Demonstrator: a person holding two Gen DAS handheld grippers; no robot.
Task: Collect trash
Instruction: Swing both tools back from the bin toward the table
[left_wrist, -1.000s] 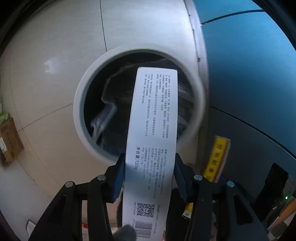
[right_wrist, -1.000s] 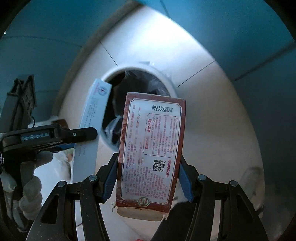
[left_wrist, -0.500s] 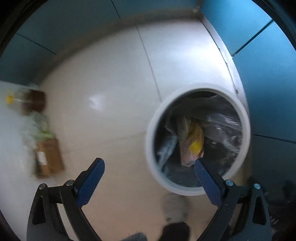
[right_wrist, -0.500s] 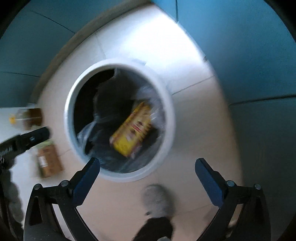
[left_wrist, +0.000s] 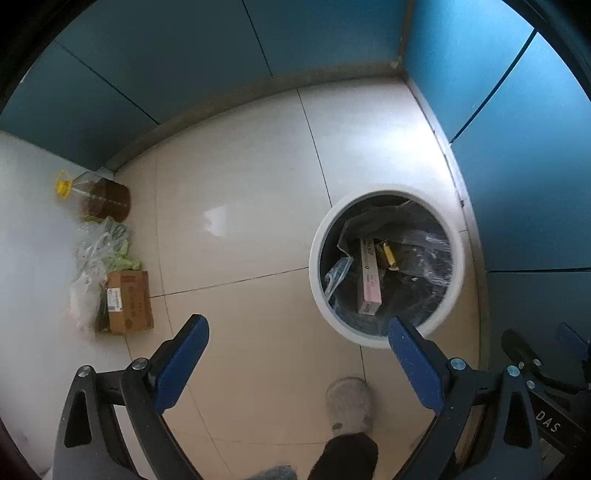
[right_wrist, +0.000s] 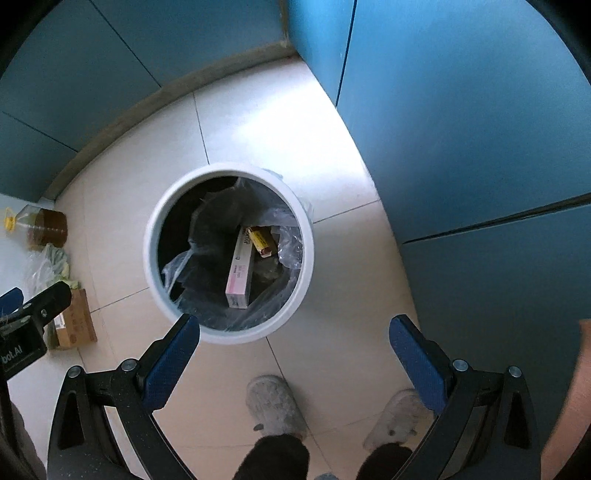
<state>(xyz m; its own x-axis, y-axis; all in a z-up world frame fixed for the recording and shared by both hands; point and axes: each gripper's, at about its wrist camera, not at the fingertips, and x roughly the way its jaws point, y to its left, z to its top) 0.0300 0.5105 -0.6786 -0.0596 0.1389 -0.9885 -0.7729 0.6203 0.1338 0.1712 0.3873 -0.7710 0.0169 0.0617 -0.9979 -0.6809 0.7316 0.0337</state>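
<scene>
A home corner: tiled floor (left_wrist: 240, 206), blue cabinets (right_wrist: 461, 129), oil bottle (left_wrist: 99, 197), slippers (right_wrist: 275, 404).

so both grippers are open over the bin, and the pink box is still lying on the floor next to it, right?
Not quite. The pink box lies inside the bin, on the liner beside a yellow box, not on the floor. The right wrist view shows it best. The rest holds: left gripper and right gripper are both open and empty above the bin.
</scene>
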